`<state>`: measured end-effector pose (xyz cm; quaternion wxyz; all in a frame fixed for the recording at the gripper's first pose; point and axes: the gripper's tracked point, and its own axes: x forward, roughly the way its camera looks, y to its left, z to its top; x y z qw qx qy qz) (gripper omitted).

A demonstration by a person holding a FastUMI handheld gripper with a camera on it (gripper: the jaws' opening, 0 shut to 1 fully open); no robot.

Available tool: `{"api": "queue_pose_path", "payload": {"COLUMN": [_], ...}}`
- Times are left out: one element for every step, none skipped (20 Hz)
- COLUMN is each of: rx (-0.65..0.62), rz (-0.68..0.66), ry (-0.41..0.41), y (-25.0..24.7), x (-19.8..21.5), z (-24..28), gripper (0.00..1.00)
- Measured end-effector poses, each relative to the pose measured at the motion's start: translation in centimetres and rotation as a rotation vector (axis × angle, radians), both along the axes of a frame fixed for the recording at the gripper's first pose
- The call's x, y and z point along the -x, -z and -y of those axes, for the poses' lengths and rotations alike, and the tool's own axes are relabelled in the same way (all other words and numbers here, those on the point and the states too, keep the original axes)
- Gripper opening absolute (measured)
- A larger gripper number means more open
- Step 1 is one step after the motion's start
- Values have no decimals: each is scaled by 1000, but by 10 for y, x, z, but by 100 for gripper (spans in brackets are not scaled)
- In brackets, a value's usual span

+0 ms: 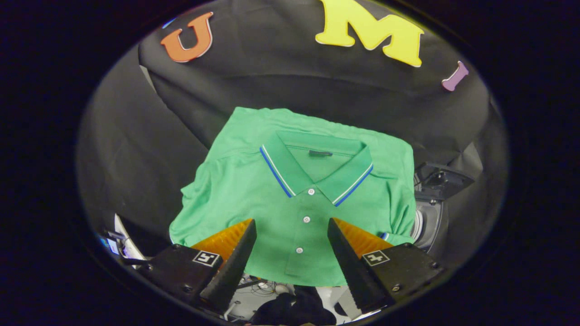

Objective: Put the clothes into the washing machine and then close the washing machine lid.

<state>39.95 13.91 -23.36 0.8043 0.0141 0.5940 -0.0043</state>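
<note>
A folded green polo shirt (290, 194) is laid flat on the black-draped tabletop (136, 158), its button placket between the spread, empty fingers (292, 235). The hem edge should be pinched deeply so the folds are gathered together.

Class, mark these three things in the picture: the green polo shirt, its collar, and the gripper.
Green polo shirt (235, 190): gripper view, on the chest panel beside the placket.
Collar (281, 165): gripper view, on one striped-edged flap.
Gripper (292, 226): gripper view, midway between its open fingertips, over the placket.
</note>
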Motion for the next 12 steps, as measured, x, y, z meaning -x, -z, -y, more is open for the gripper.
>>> {"api": "queue_pose_path", "payload": {"rx": [9, 19, 25, 29, 33, 39, 53, 57, 58, 48, 33, 31], "rz": [-17, -42, -69, -98, -118, -125, -120, -131, -145, -159, -174, -176], "ry": [8, 19, 26, 33, 42, 38, 34, 29, 34, 40, 45, 53], "y": [6, 14, 21, 29, 32, 33, 35, 34, 34, 33, 33, 34], "x": [-4, -7, -7, -7, -8, -9, -12, -12, -11, -11, -11, -13], "z": [1, 1, 1, 2, 1, 1, 2, 1, 0, 1, 2, 5], "gripper": [99, 99, 98, 98, 98, 98, 98, 97, 95, 94, 94, 93]}}
